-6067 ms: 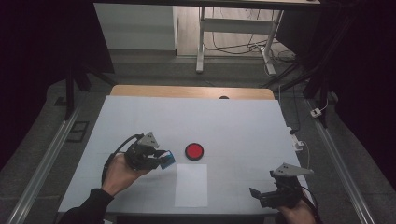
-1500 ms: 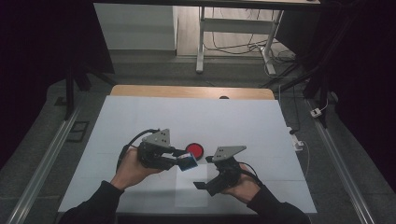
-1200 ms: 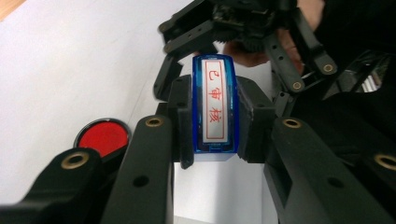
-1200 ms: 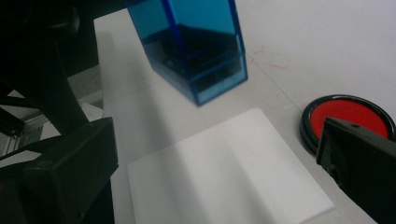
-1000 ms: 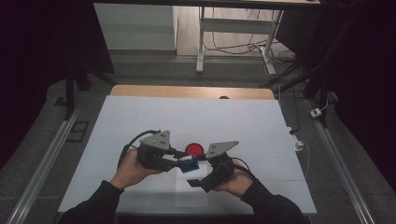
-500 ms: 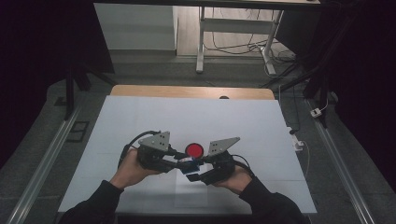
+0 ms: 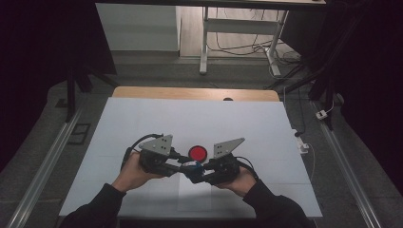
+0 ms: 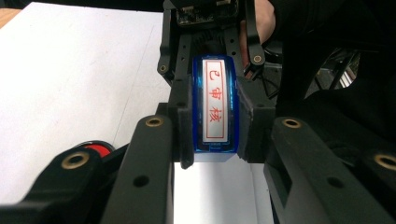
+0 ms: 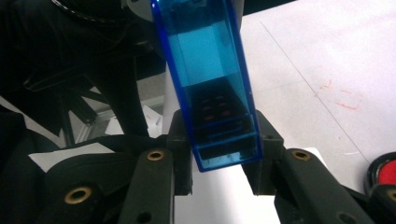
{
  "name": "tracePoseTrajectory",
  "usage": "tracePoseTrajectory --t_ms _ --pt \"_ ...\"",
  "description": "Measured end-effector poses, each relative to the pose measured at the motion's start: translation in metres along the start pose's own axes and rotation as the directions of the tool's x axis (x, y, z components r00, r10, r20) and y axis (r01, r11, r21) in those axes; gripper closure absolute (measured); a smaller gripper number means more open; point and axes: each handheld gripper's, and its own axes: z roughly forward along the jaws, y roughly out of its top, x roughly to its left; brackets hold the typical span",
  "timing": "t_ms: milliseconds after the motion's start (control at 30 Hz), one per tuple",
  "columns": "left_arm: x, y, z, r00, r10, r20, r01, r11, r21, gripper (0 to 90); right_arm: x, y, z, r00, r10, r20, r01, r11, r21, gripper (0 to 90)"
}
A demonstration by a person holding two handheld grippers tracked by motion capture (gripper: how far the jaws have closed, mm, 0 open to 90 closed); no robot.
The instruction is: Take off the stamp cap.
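A blue see-through stamp (image 7: pixel 191 165) with a white label in red characters (image 8: pixel 215 105) hangs between both grippers over the table's front middle. My left gripper (image 7: pixel 183 166) is shut on one end, its pads (image 8: pixel 182 116) pressing the blue sides. From the opposite side my right gripper (image 7: pixel 197 169) faces it. Its jaws have just been closing with the stamp between them, and now they press on the other end (image 9: pixel 224 140). In the right gripper view the stamp (image 9: pixel 210 79) runs up toward the left gripper. A round red ink pad (image 7: pixel 198 153) lies just behind the grippers.
A white paper sheet (image 7: pixel 194 197) lies on the white table (image 7: pixel 190 118) under and in front of the hands. A wooden strip (image 7: pixel 190 93) edges the table's far side. Faint red marks (image 9: pixel 338 95) show on the surface near the pad (image 9: pixel 385 170).
My right gripper came in from the front right corner to meet the left one and closed onto the stamp's free end. The left gripper kept its hold and shifted slightly right.
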Motion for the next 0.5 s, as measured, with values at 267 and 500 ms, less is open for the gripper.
tracePoseTrajectory --t_ms 267,500 --pt "-0.0006 -0.0004 -0.0013 0.9999 0.010 -0.004 -0.010 0.9998 -0.017 71.0 -0.0008 -0.0005 -0.0010 0.9991 0.036 -0.021 -0.037 0.999 -0.020 68.5" --pt "-0.0035 0.0004 0.0000 0.9987 0.037 -0.034 -0.038 0.9993 -0.001 71.0 -0.0022 -0.0005 -0.0005 0.9936 0.112 -0.014 -0.112 0.994 0.004 68.7"
